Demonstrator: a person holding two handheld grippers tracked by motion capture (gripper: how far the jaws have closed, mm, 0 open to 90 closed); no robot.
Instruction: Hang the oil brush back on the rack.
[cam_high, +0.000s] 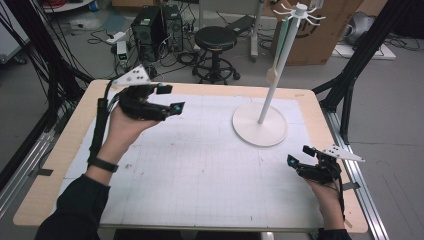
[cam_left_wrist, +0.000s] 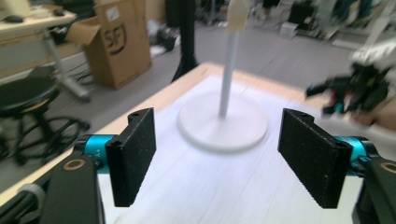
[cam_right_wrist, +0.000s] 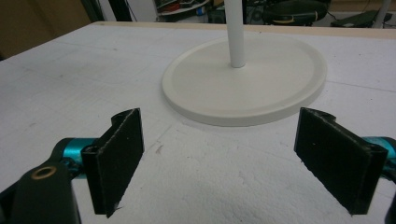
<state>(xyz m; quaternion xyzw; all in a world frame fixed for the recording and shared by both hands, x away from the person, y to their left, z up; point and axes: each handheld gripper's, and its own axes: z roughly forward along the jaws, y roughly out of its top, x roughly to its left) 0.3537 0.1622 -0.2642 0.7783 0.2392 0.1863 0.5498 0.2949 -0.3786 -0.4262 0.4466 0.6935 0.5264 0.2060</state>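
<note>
Cluttered lab flooring is surrounding the table, where the white stand is sitting at two o'clock, something pale hanging on its pole, while the left gripper and right gripper are both gaping wide, empty, seemingly finished hanging.

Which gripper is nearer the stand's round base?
The right gripper, low beside the base; the left gripper is raised farther off. Both open, empty.

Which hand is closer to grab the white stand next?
Probably the right gripper: it sits open just beside the white stand's round base, facing it. The left gripper, also open, hangs farther off across the table.
</note>
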